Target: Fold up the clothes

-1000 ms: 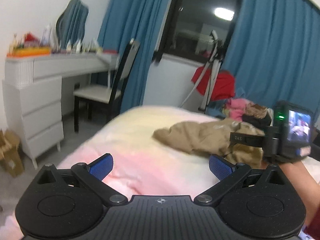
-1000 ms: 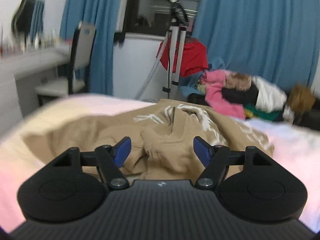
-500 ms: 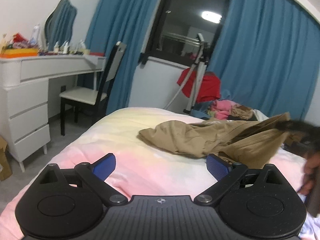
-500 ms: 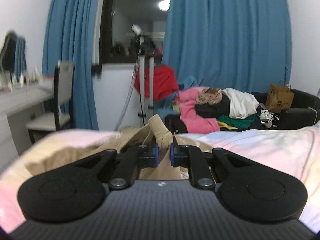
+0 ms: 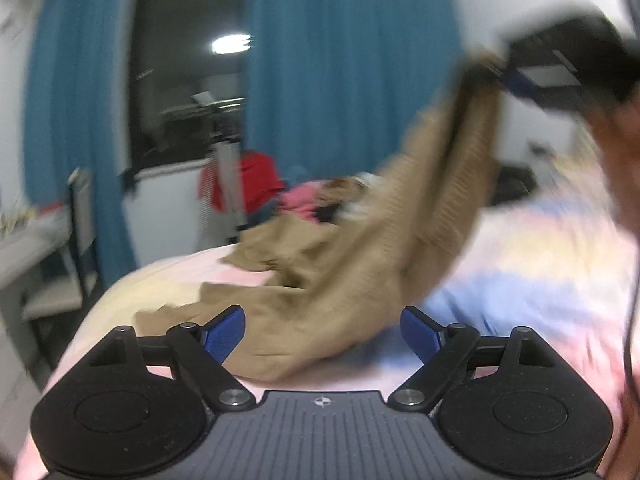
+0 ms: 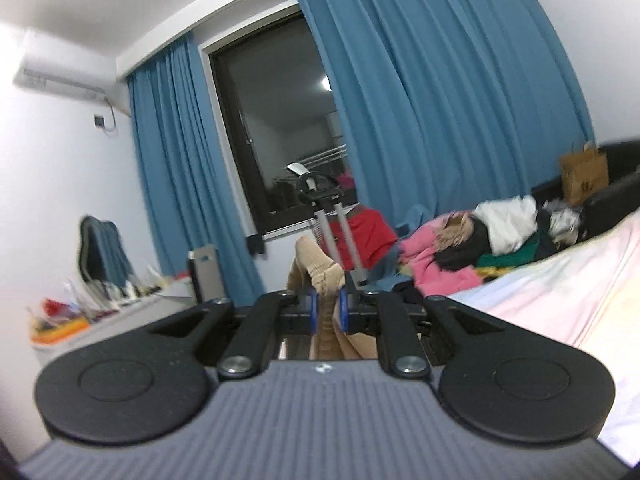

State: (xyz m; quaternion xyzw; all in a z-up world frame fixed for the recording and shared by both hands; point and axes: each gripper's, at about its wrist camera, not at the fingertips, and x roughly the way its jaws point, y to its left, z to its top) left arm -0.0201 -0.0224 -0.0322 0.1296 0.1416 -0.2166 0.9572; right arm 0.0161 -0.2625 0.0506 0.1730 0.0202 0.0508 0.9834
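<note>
Tan knitted garment: one ribbed edge raised high, the rest trailing on the pastel pink, yellow and blue bed cover. Right tool: clenched on that ribbed edge. Left tool: released, fingers spread, low over the garment's near end.

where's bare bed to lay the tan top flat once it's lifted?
Bare bedspread lies right of the hanging tan top, out to the bed's right edge; a narrower pale patch sits at its left, toward the chair. Crowded: the clothes pile beyond the bed's far edge. The right gripper is shut on the top; the left gripper is open, with the top's low end between its fingers.
</note>
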